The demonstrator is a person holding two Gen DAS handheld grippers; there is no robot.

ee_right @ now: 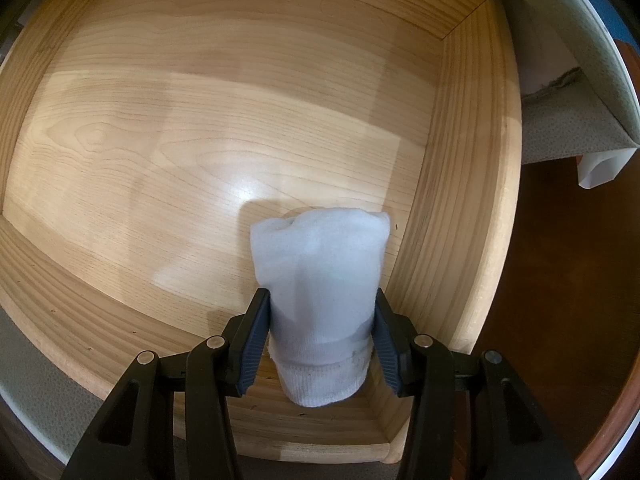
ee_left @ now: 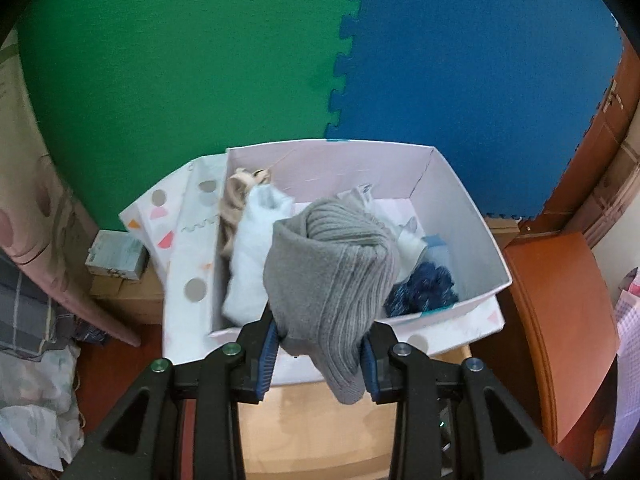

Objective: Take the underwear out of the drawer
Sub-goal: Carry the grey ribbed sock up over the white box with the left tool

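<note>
Grey ribbed knit filled the centre of the left wrist view: a rolled grey bundle (ee_left: 332,280) sat pinched between the blue-padded fingers of the left gripper (ee_left: 320,360), the jaws closed part-way against its sides, its lower end drooping below them. It hung above the near edge of a white box (ee_left: 472,216), which held a white garment (ee_left: 252,256) at its left, a tan patterned piece (ee_left: 236,200) toward the far left corner, and dark blue fabric (ee_left: 424,288) at its right. A white lid with coloured shapes (ee_left: 188,240) leaned against the box's left side. Behind lay green (ee_left: 180,60) and blue (ee_left: 480,60) foam mats.

In the right wrist view, a rolled white bundle (ee_right: 320,280) was clamped in the right gripper (ee_right: 322,344), jaws pressed to its sides, the cuffed end pointing toward the camera. It was inside the pale wooden drawer (ee_right: 460,200), near the right wall and front corner; whether it touched the floor could not be told.
</note>
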